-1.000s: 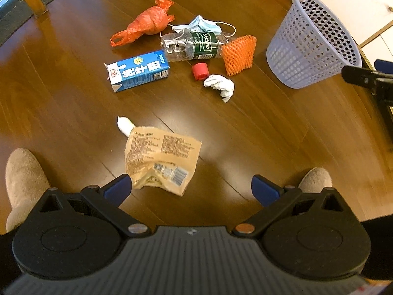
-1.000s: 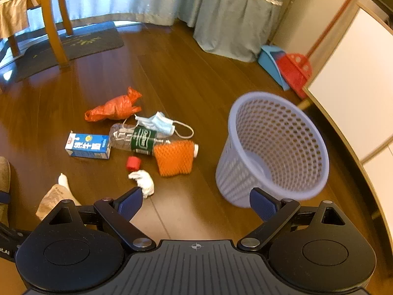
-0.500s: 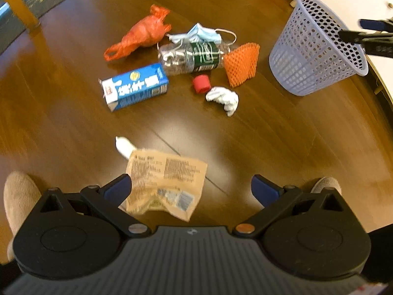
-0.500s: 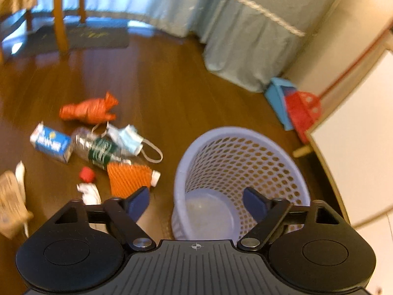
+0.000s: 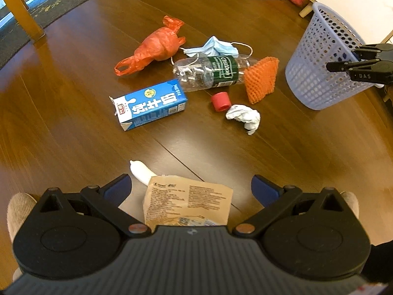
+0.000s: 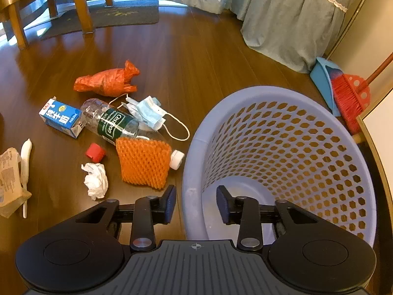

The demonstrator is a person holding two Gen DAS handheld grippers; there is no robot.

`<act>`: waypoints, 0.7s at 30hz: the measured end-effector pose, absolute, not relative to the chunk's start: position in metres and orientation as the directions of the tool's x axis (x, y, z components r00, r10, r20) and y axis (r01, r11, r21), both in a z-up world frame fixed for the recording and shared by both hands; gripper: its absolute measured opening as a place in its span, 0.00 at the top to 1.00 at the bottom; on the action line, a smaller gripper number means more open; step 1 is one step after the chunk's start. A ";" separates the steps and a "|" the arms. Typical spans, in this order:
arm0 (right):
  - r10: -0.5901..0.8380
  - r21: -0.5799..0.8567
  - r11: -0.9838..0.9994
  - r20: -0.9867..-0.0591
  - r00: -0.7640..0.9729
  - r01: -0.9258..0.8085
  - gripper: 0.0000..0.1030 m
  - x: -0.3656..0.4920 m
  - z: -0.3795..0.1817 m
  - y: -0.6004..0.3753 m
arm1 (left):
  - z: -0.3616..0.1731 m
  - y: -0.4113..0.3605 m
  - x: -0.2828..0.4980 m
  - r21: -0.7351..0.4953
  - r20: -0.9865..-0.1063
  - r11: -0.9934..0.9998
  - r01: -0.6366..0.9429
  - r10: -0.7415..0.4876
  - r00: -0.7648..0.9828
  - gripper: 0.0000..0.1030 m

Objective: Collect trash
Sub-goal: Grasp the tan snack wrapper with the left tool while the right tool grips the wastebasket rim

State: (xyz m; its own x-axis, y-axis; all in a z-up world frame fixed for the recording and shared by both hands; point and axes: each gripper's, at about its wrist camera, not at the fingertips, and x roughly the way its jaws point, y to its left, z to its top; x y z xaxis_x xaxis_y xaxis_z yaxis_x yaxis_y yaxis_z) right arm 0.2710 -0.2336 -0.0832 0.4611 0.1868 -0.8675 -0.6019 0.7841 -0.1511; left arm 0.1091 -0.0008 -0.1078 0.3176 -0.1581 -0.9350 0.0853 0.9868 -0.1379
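Observation:
Trash lies on the wooden floor: a brown paper bag (image 5: 186,201), a white wrapper (image 5: 141,172), a blue milk carton (image 5: 152,103), a clear bottle (image 5: 208,73), orange foam net (image 5: 261,78), a red cap (image 5: 221,101), crumpled tissue (image 5: 244,116), a face mask (image 5: 216,48) and an orange plastic bag (image 5: 157,46). My left gripper (image 5: 190,184) hangs wide open over the paper bag's far edge. My right gripper (image 6: 196,196) is half closed, its fingers straddling the near rim of the lilac basket (image 6: 270,91) with small gaps either side.
Wooden chair legs (image 6: 83,7) and a dark mat (image 6: 118,17) stand at the back left. A blue dustpan (image 6: 321,78) and red broom (image 6: 348,95) lean by the white cabinet (image 6: 380,132) at the right. Socked feet (image 5: 18,211) flank my left gripper.
My right gripper has moved onto the basket's near rim and its fingers have narrowed around it. My left gripper has shifted forward so the paper bag sits between its fingers.

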 end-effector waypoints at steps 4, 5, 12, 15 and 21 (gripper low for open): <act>0.192 -0.150 0.778 -0.868 0.458 -0.611 0.79 0.276 -0.086 -0.231 | -0.112 0.002 0.112 -0.144 -0.936 0.987 0.074 -0.160 0.314 0.01; 0.195 -0.148 0.775 -0.869 0.455 -0.614 0.82 0.277 -0.087 -0.230 | -0.113 0.003 0.112 -0.147 -0.936 0.987 0.072 -0.162 0.314 0.01; 0.200 -0.145 0.772 -0.868 0.454 -0.619 0.93 0.281 -0.089 -0.230 | -0.115 0.004 0.110 -0.150 -0.936 0.986 0.068 -0.164 0.312 0.01; 0.173 -0.182 0.764 -0.866 0.468 -0.619 1.00 0.279 -0.089 -0.228 | -0.115 0.005 0.110 -0.150 -0.935 0.986 0.070 -0.164 0.315 0.01; 0.055 -0.403 0.605 -0.839 0.541 -0.687 0.97 0.257 -0.102 -0.203 | -0.113 0.005 0.105 -0.138 -0.933 0.979 0.153 -0.180 0.312 0.01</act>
State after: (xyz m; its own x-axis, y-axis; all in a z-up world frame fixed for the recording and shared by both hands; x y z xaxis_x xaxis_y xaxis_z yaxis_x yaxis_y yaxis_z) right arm 0.2568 -0.2030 -0.1024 0.5406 0.0553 -0.8394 -0.6872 0.6047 -0.4027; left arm 0.1054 0.0048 -0.1125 0.3118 -0.1805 -0.9328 0.1530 0.9785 -0.1382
